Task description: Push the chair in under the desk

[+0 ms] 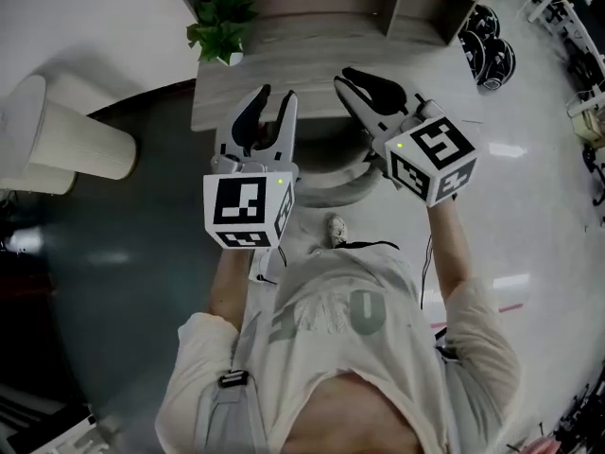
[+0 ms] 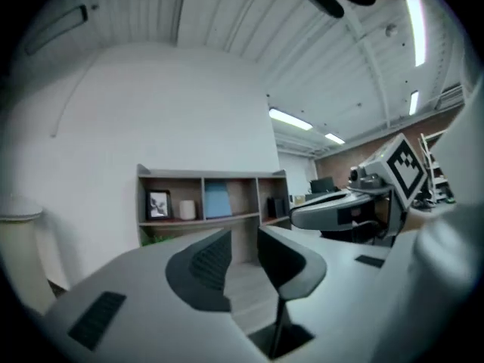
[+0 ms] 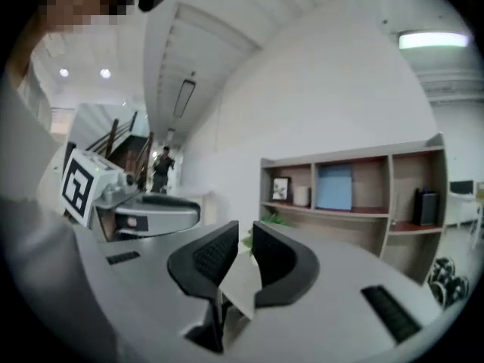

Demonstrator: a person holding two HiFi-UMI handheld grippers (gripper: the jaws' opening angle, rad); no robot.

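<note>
The grey chair (image 1: 329,187) stands on the floor at the middle of the front edge of the pale wood-grain desk (image 1: 302,45), only a curved grey part showing outside that edge, the rest hidden beneath the desktop

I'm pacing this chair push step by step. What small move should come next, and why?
Probably lower both claws toward the grey chair back below the desk edge. The left claw and right claw hover above the desk, each empty with jaws apart, and both gripper views look at the shelf, so nothing touches the chair.
</note>
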